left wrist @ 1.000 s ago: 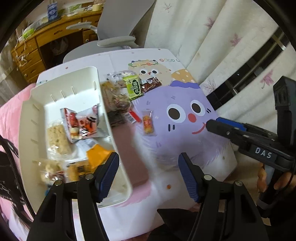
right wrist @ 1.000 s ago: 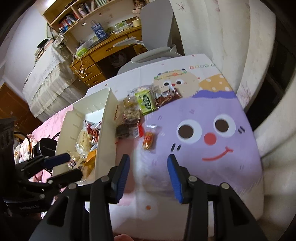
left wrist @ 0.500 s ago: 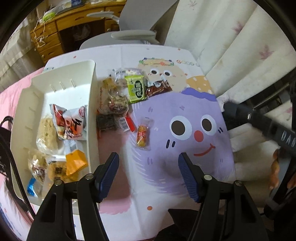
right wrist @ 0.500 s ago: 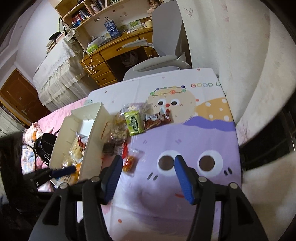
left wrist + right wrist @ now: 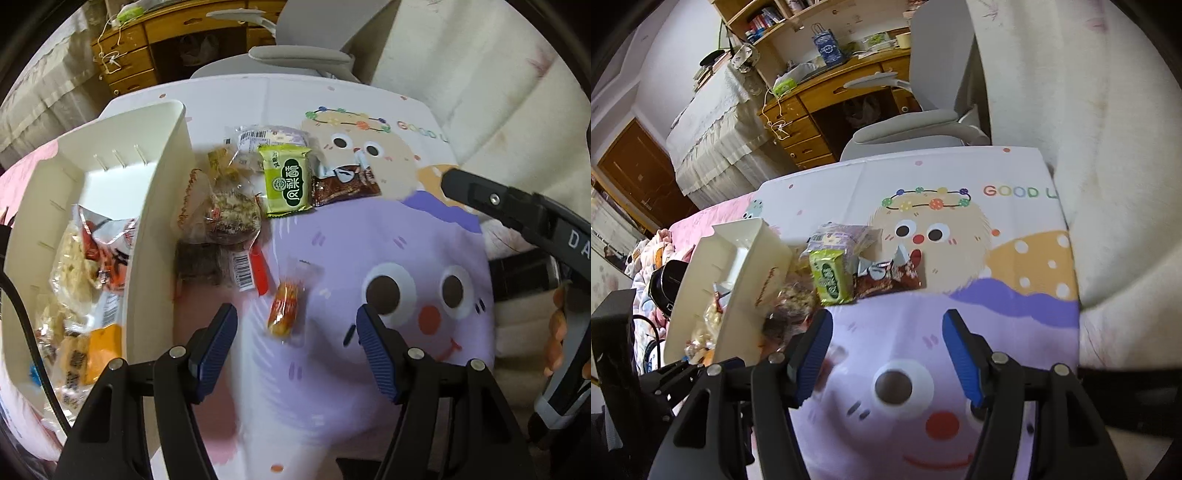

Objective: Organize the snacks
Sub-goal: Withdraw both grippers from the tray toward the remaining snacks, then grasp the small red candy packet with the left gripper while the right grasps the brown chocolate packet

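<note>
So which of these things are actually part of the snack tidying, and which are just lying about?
Part of the job:
- white bin, already holding some snacks
- green packet
- brown packet
- small orange candy
- clear-wrapped snacks
- both tongs, left and right, open and empty

Just lying about:
- grey chair
- wooden desk
- cartoon tablecloth

glossy plastic wrappers (image 5: 287, 181), matt white bin (image 5: 162, 206)

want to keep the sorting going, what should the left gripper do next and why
Probably lower the left gripper onto the small orange candy packet. Its jaws stand open and empty, and the packet lies alone on the purple tablecloth just ahead of them, outside the white bin where other snacks already sit.
</note>
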`<state>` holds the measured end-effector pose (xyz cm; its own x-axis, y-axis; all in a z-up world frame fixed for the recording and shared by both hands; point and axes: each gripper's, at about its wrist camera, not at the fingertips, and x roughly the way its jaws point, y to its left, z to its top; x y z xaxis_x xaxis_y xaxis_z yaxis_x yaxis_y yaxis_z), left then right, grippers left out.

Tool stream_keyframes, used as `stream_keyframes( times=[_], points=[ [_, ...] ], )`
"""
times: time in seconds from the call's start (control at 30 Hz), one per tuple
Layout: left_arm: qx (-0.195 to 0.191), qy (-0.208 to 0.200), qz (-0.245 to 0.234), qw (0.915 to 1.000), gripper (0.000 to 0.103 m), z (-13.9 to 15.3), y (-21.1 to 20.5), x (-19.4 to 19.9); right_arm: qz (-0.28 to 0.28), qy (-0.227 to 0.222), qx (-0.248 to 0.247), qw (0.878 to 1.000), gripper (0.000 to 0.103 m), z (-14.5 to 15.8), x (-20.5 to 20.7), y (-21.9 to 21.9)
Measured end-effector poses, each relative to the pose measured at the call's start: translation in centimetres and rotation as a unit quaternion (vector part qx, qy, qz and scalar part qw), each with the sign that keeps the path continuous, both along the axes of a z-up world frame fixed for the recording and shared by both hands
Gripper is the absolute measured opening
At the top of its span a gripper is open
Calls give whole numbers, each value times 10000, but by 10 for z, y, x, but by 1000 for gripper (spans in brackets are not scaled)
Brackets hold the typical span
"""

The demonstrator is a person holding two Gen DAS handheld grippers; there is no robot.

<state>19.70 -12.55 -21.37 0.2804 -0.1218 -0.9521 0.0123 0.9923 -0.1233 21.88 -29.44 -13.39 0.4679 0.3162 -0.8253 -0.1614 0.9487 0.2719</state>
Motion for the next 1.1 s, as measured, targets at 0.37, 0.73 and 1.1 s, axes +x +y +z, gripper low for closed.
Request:
stream_keyframes(
  times=[0.37,0.73,1.1],
  points=[
    [63,78,210,9997,66,-47,-4,8,549,-519,-224,9969,62,-56,37,23],
    [-8,60,334,9994,53,-67,-1,11,841,-754,-447,9926,62,-94,53,50],
    [-115,-56,231,9997,23,-69,-5,5,895,-943,-683,9892,63,-104,57,64]
  ],
)
